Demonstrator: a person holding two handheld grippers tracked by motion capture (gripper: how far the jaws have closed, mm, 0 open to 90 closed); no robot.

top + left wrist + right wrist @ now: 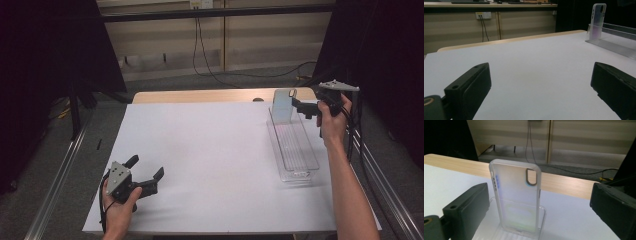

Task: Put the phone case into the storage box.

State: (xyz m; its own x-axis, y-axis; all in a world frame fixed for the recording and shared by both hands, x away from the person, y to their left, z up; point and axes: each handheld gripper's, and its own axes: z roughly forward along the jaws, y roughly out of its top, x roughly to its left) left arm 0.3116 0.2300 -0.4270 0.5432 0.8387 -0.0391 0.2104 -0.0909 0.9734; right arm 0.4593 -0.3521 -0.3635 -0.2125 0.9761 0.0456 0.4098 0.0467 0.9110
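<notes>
Jaws on my right gripper [300, 107] stand wide apart with nothing between their pads; in the right gripper view they flank the phone case [515, 197] without touching it. Those on my left gripper [147, 168] are spread just as wide and hold nothing, resting low over the bare front-left part of the desk [210, 165].

That desk has a white top with a pale wooden strip along its far edge. Behind it I see a grey floor, a beige panelled wall with a socket plate [483, 15] and black cables hanging down, and dark curtains on both sides.

At the right side of the desk lies a long clear tray [295, 147], running from near me to the far edge. At its far end the phone case stands upright. It is translucent and frosted, with rounded corners, a grey-rimmed oval camera cutout near one top corner, small side slots, and faint bluish and greenish tints.
</notes>
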